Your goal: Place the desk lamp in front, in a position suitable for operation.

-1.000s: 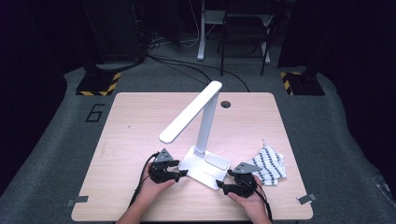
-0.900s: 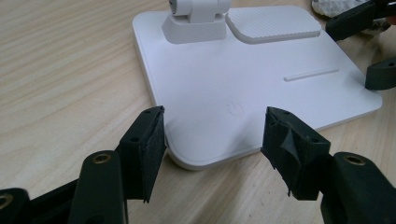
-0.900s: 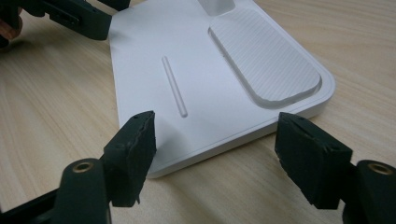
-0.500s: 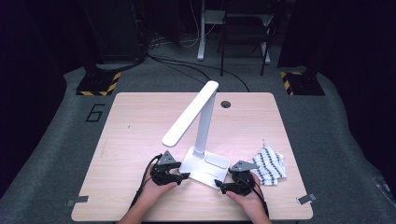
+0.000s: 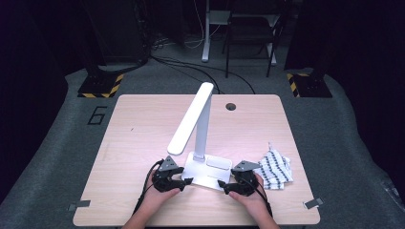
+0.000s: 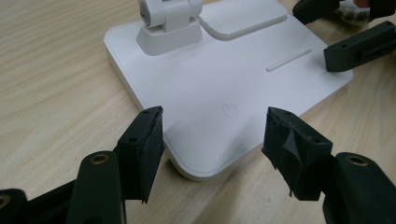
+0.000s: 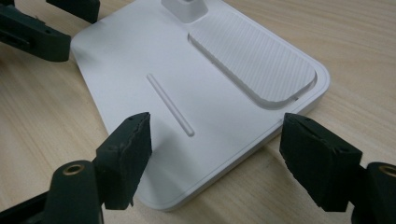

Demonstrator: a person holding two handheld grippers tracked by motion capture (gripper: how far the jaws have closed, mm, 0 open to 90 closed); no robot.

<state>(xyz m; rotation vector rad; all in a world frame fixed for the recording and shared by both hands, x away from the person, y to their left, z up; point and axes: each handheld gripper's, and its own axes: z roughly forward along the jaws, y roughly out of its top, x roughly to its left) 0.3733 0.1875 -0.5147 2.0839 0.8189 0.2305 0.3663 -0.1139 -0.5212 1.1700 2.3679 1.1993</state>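
My left gripper (image 5: 187, 181) and right gripper (image 5: 222, 184) flank the white plastic desk lamp's flat base (image 5: 205, 172) on the pale wooden bench (image 5: 133, 143); both sets of fingers (image 6: 142, 144) are spread wide, the right just opening, none pressing on it.

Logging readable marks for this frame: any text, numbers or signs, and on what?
"6": painted on the grey floor left of the table.
Power sign (circle with a stroke), no letters: on the lamp base near its front edge.
No other text shows on the lamp or the striped cloth.
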